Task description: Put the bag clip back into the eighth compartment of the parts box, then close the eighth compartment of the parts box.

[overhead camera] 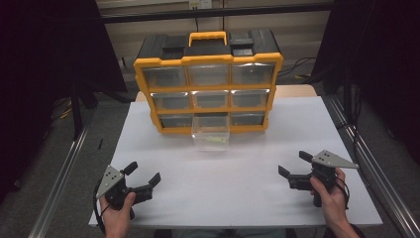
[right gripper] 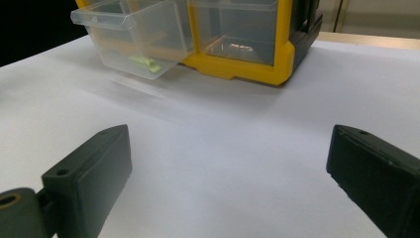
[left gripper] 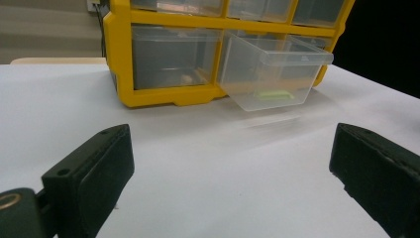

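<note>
— Lower left of the high view, what sits there?

— At the lower left, the left gripper (overhead camera: 144, 173) rests on the white table (overhead camera: 228, 183), held in a hand (overhead camera: 120, 218). Its jaws are spread wide and hold nothing.

— And moving toward the centre?

— Upper centre of the frame holds a yellow and black drawer cabinet (overhead camera: 208, 82) with three rows of clear drawers. From the middle of the bottom row, one clear drawer (overhead camera: 211, 138) is pulled out toward the person. A small yellow-green piece (left gripper: 275, 94) lies inside it, seen in the left gripper view.

— What about the right side?

— At the lower right, the right gripper (overhead camera: 293, 165) sits on the table in the other hand (overhead camera: 331, 196). Its jaws also stand wide apart, empty. Both grippers are well apart from the drawer, with bare white surface between them.
</note>
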A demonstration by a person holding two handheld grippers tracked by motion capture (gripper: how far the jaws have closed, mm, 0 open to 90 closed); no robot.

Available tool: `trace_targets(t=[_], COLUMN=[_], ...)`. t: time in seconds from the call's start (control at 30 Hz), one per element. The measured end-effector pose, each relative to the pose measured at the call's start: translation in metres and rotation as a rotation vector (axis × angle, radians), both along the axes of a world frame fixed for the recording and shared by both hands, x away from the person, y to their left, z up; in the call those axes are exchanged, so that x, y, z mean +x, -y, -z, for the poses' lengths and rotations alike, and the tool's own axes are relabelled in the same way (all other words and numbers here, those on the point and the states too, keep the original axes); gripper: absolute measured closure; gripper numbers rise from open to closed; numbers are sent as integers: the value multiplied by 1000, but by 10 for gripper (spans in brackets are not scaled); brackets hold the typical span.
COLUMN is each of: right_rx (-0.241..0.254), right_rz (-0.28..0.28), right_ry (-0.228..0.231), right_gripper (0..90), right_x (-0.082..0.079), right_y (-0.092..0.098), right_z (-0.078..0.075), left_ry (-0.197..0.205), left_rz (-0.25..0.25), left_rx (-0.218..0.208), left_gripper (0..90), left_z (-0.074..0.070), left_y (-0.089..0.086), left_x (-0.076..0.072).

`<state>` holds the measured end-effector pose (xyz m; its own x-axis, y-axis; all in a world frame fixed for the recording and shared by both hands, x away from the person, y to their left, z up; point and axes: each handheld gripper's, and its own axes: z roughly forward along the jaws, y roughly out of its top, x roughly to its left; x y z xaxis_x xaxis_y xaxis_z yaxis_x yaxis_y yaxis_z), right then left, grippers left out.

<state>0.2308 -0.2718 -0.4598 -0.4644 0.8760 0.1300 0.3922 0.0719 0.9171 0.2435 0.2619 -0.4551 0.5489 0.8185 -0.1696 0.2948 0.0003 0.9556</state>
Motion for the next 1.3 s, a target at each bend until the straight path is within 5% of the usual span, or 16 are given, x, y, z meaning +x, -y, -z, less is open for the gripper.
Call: trace_targets(t=[0.47,0.97,1.3], right_rx=[29,82,75], right_rz=[-53,-139,-210], right_ry=[-33,-26,0], right_gripper=[17,11,6], right_x=[10,13,17], right_y=[-8,-23,-41], right_z=[2,5,3], left_ry=[-8,-2,1], left_rz=[8,22,29], left_rx=[15,22,18], left_gripper=[37,37,37], left_z=[1,0,-1], left_y=[-1,2,4], left_x=[1,2,2])
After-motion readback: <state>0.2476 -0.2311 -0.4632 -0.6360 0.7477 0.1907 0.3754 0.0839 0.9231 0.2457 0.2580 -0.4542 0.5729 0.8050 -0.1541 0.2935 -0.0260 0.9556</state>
